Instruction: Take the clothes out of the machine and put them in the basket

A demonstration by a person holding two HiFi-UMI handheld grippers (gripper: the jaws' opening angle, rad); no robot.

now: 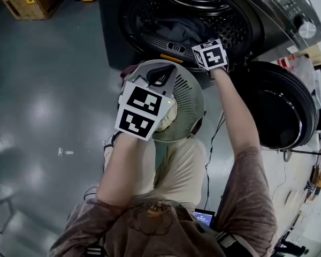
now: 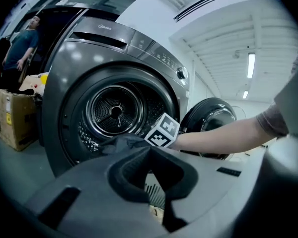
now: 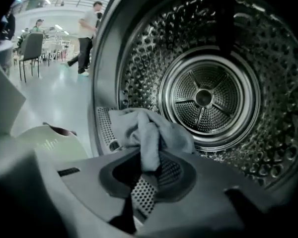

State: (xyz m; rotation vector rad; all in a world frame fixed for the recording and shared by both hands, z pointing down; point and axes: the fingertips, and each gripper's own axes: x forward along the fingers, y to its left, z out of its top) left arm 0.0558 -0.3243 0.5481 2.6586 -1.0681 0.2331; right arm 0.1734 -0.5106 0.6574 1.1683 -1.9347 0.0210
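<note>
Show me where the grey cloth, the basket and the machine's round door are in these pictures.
grey cloth [image 3: 149, 133]: right gripper view, on its bunched middle fold.
basket [image 1: 188, 110]: head view, on its ribbed inner wall.
door [image 1: 278, 108]: head view, on its dark centre.

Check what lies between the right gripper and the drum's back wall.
A grey cloth, pinched in the right gripper; the drum behind it looks bare. This shows in the right gripper view.
</note>
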